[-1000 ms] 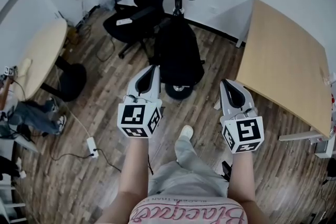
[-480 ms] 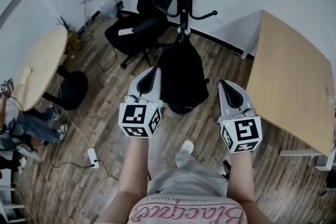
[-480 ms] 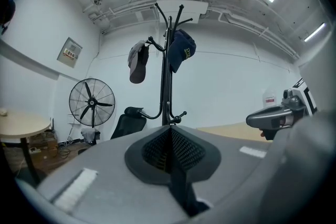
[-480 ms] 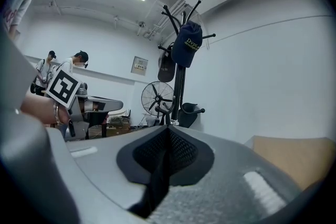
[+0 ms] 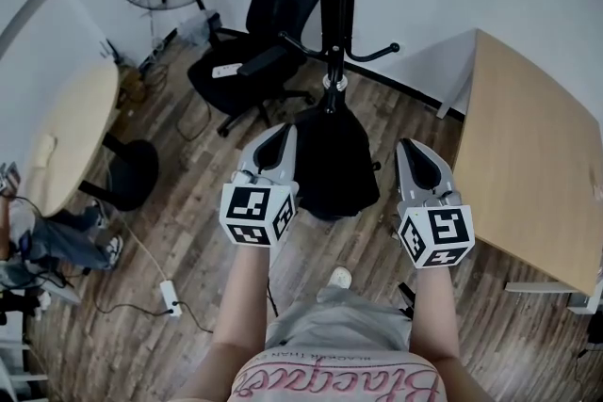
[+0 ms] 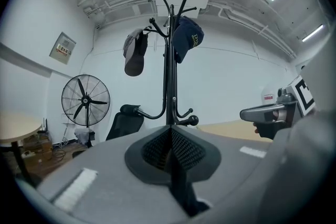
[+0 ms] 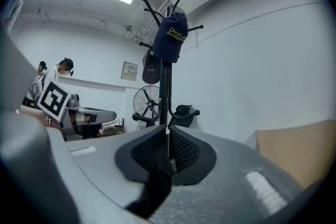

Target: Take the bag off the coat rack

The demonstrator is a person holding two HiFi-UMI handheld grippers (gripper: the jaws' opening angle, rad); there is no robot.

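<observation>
The bag [image 5: 330,167], black, hangs low on the coat rack [image 5: 332,24], just under its lower hooks and close above the wooden floor [image 5: 188,202]; from the head view it sits between the two grippers and ahead of them, apart from both, with the left gripper [image 5: 283,133] beside its left edge and the right gripper [image 5: 409,146] a little off its right edge. In both gripper views the rack's pole stands straight ahead beyond the jaw tips; the bag itself does not show there, being below the grippers' own bodies.

The left jaws are pressed together, their ribbed pads meeting along one line, with nothing between them; the right jaws are all but together, with only a thin slit between the pads, and they pinch nothing either.

Both forearms reach forward from the body, roughly side by side; each gripper points level toward the rack, its marker cube nearest the person. Higher on the rack hang a dark blue cap [image 6: 188,38] and a grey cap [image 6: 135,52]; a black office chair [image 5: 254,61] stands behind the rack to the left.
</observation>
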